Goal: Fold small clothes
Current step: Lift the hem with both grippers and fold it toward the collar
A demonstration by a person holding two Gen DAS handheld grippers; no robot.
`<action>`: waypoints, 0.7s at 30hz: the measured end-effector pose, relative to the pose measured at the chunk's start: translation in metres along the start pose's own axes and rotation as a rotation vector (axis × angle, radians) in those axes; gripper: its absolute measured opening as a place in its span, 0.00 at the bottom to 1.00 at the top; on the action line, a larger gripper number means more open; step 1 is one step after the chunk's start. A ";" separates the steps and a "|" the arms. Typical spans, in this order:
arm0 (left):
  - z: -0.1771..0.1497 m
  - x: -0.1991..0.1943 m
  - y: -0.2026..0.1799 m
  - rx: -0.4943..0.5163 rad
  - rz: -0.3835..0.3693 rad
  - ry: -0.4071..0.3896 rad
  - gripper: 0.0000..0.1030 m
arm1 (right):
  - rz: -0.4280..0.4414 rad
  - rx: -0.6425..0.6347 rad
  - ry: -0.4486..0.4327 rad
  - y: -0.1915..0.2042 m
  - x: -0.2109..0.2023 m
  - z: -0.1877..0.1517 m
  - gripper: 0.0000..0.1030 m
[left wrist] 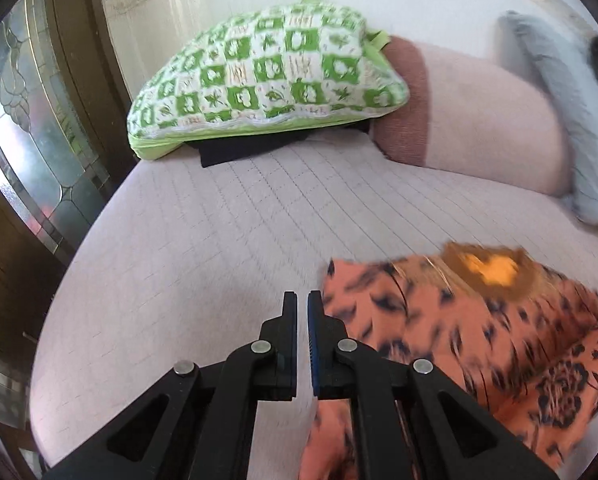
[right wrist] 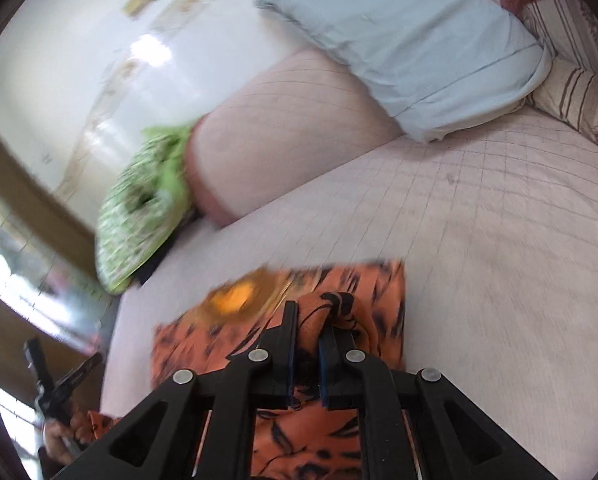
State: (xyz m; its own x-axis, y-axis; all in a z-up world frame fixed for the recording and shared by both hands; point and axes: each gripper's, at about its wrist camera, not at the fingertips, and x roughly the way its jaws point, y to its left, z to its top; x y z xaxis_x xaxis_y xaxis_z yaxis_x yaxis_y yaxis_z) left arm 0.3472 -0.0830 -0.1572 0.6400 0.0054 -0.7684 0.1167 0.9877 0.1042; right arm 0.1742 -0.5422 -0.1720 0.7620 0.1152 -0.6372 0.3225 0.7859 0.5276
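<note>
Right gripper (right wrist: 307,312) has its jaws pinched on a bunch of the orange patterned garment (right wrist: 283,320); left gripper (left wrist: 302,300) has narrow jaws, nearly together, with cloth hanging just below and beside them, so it probably grips an edge too, though the pinch itself isn't visible. Garment lies partly folded on the near part of the bed (left wrist: 187,240), well short of the green checked pillow (left wrist: 267,76) and the pale blue pillow (right wrist: 411,40). Best to keep both corners level and taut, then lay edge on edge before letting go.
</note>
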 end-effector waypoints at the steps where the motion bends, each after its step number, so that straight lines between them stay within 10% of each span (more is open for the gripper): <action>1: 0.004 0.009 0.000 -0.023 0.000 0.004 0.05 | -0.022 0.026 -0.004 -0.009 0.020 0.010 0.08; 7: -0.011 0.014 0.030 -0.178 0.038 0.013 0.10 | 0.026 0.370 0.075 -0.084 0.105 0.030 0.09; 11: -0.047 -0.009 0.050 -0.291 0.020 0.014 0.71 | 0.074 0.366 0.019 -0.084 0.102 0.019 0.11; 13: -0.058 -0.019 0.053 -0.335 -0.001 0.006 0.75 | 0.086 0.348 -0.045 -0.079 0.079 0.011 0.14; 17: -0.061 -0.017 0.043 -0.318 -0.112 0.010 0.83 | 0.106 0.390 -0.198 -0.075 0.026 -0.017 0.79; 21: -0.072 0.024 0.031 -0.309 -0.217 0.138 0.82 | 0.090 0.390 -0.269 -0.071 -0.016 -0.050 0.79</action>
State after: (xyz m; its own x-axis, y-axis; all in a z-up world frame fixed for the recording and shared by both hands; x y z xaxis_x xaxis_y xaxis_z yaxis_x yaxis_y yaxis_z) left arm 0.3117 -0.0410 -0.2174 0.5153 -0.2082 -0.8313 -0.0095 0.9686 -0.2485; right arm 0.1108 -0.5699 -0.2272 0.8983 -0.0290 -0.4383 0.3955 0.4878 0.7782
